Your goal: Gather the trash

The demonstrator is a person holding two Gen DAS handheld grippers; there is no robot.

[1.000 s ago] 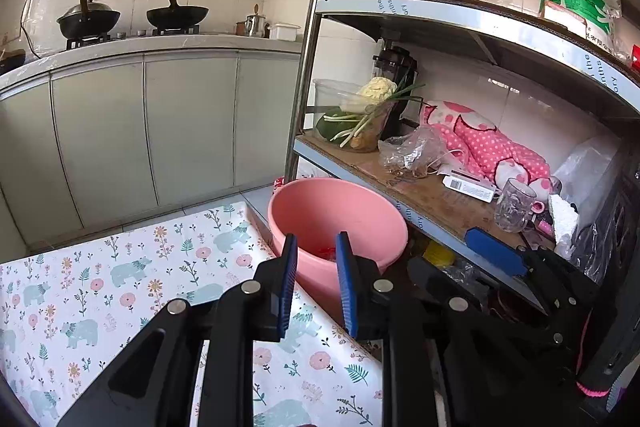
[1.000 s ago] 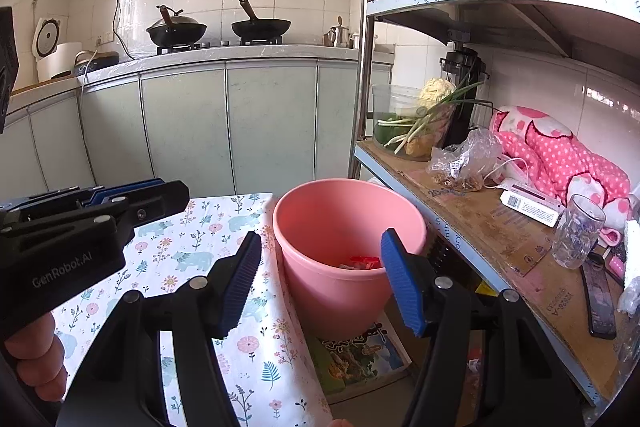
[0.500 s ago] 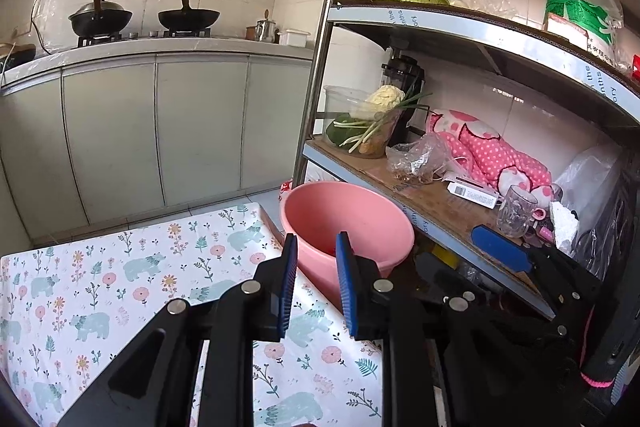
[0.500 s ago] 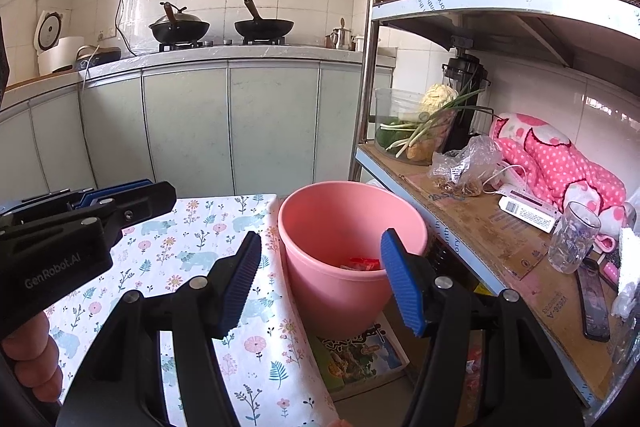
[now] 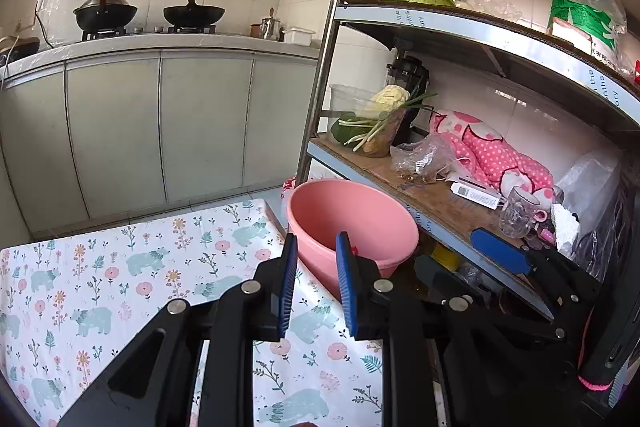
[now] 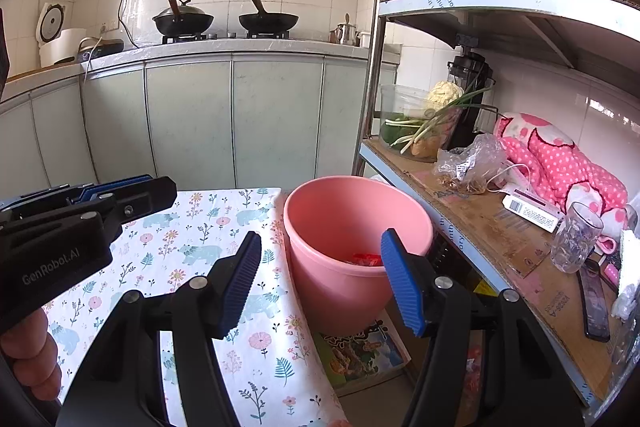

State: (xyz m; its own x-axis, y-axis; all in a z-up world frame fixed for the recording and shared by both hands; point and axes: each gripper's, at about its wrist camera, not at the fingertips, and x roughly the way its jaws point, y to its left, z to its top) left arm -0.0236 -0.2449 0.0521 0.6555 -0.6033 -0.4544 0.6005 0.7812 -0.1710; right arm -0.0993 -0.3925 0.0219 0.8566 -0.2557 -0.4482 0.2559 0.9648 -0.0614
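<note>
Both grippers empty, hovering over the table edge and pointed at the pink bucket (image 6: 352,251).

Left gripper (image 5: 314,283): jaws parted by a narrow gap, nothing between the pads. Table cloth and bucket wall show straight through the gap.

Right gripper (image 6: 320,279): jaws wide apart, nothing held. In its view the bucket sits right between the two blue pads, lower centre of frame.

Trash: the only piece I can confirm is a red wrapper (image 6: 366,259) already lying at the bottom of the bucket, lower centre in the right wrist view. Too crumpled to give it a long axis. The left view doesn't clearly show it.

Floral tablecloth (image 5: 120,279) fills the lower left of both frames; no loose litter on the part that's visible.

Bucket stands on the floor, just beside the table's right edge and up against the metal shelf rack (image 6: 500,227) on the right of frame.

Judgement: the drop looks done, and nothing is left to release. Any next pickup lies outside these frames or behind the grippers, so the coming move is a swing away from the bucket. Can't say which hand is nearer without seeing a target. The right is already spread for a grab; the left would need to widen first.
</note>
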